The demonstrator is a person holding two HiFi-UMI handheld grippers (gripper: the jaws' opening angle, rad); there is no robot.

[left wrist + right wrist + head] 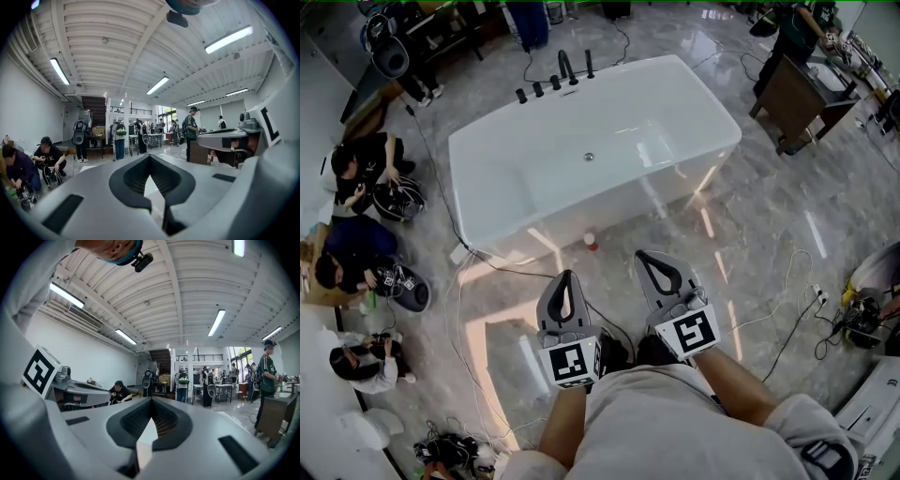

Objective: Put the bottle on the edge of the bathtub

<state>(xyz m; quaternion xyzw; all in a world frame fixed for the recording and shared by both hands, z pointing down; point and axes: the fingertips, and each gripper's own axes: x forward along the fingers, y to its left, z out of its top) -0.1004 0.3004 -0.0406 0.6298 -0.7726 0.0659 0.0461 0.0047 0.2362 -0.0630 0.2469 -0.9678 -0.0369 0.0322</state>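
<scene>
While the single small bottle (591,241), white with red at one end, lies on the glossy grey floor (750,244) just beside the near wall of the one white bathtub (487,202), nothing rests on the tub's rim except five black tap fittings (555,81) lined along its far edge. The bottle's label is too small to read, and whether it stands upright cannot be told. One round drain (589,157) shows in the tub's basin. Nearer the person, two grey hand-held grippers point towards the tub: the left gripper (566,277) and the right gripper (648,258) are side by side, well apart from the bottle, each with its jaws pressed together on nothing. Each carries one cube with a black-and-white square marker (572,362). Three people (356,267) crouch at the left of the head view, and a fourth stands by a brown wooden cabinet (792,94) beyond the tub's far right corner.
</scene>
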